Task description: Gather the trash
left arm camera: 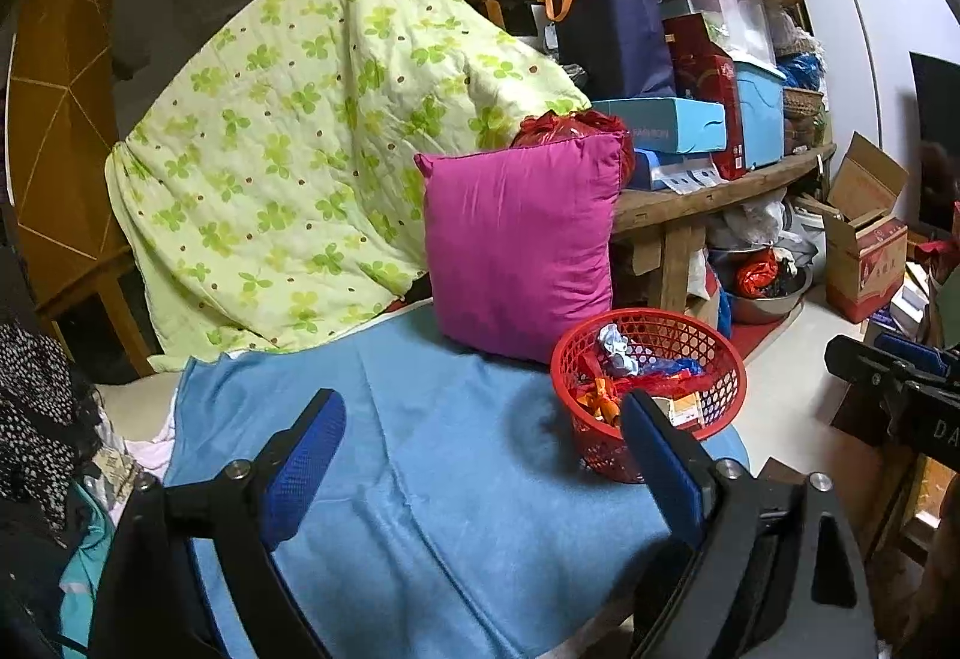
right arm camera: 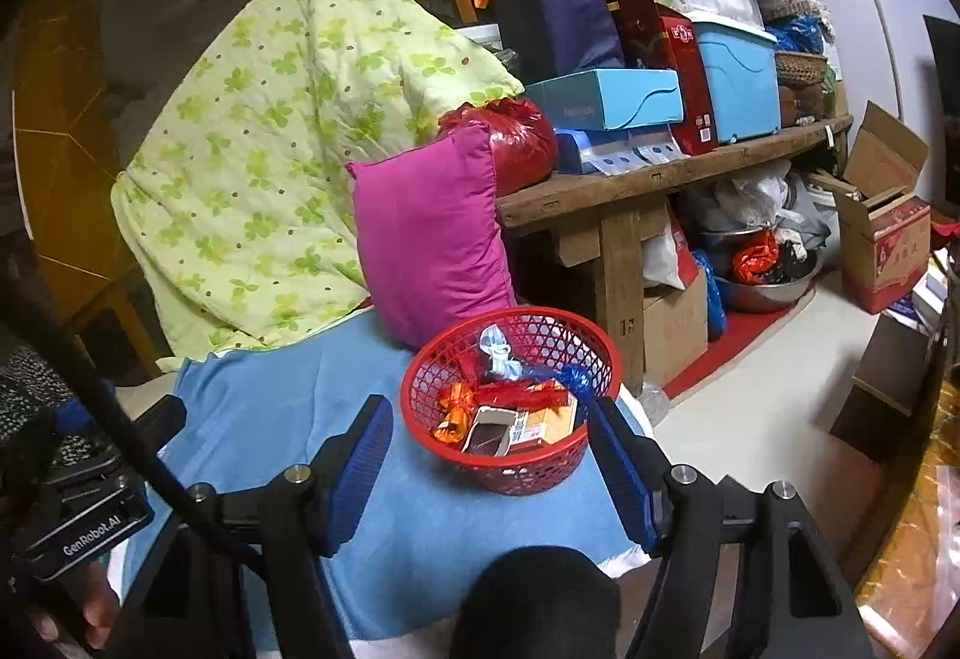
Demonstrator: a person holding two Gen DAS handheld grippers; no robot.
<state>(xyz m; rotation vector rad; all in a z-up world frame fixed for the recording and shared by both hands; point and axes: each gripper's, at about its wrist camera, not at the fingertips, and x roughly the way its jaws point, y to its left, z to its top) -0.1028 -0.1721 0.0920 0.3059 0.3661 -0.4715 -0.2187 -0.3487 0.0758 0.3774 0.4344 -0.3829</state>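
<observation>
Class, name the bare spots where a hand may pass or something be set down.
Free: the blue cloth left of the red basket, below the green quilt. Crowded: the wooden bench and the floor beneath it.

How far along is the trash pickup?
Done: the red basket on the blue cloth already holds wrappers and a small box. In hand: nothing; the left gripper and right gripper are both open and empty, the right one facing the basket. Left: no loose trash shows on the cloth, so collecting looks nearly finished; I cannot tell about spots outside these views.
</observation>
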